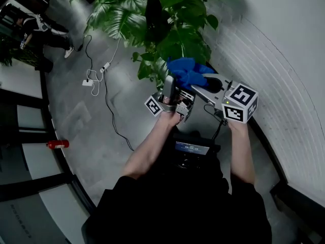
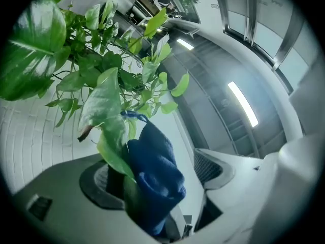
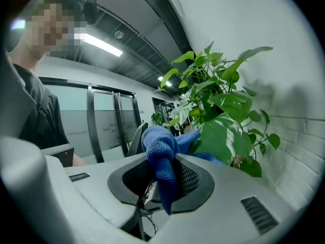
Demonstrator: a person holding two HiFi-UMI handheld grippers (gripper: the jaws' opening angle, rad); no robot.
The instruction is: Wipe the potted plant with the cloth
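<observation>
The potted plant (image 1: pixel 162 19) fills the top of the head view with broad green leaves. My right gripper (image 1: pixel 197 81) is shut on a bunched blue cloth (image 1: pixel 185 70) and holds it against the lower leaves. In the right gripper view the cloth (image 3: pixel 160 146) hangs out of the shut right gripper (image 3: pixel 165 174), with the plant (image 3: pixel 218 100) just beyond it. My left gripper (image 1: pixel 170 89) points up beside the cloth. In its own view the left gripper (image 2: pixel 162 169) stands open; a green leaf (image 2: pixel 109 116) and the cloth (image 2: pixel 155 182) lie between its jaws, against the left one.
A white brick wall (image 1: pixel 274 60) runs close on the right behind the plant. Cables and a power strip (image 1: pixel 94 80) lie on the grey floor to the left, a red cylinder (image 1: pixel 57 144) farther left. Another person (image 1: pixel 40 32) stands at the top left.
</observation>
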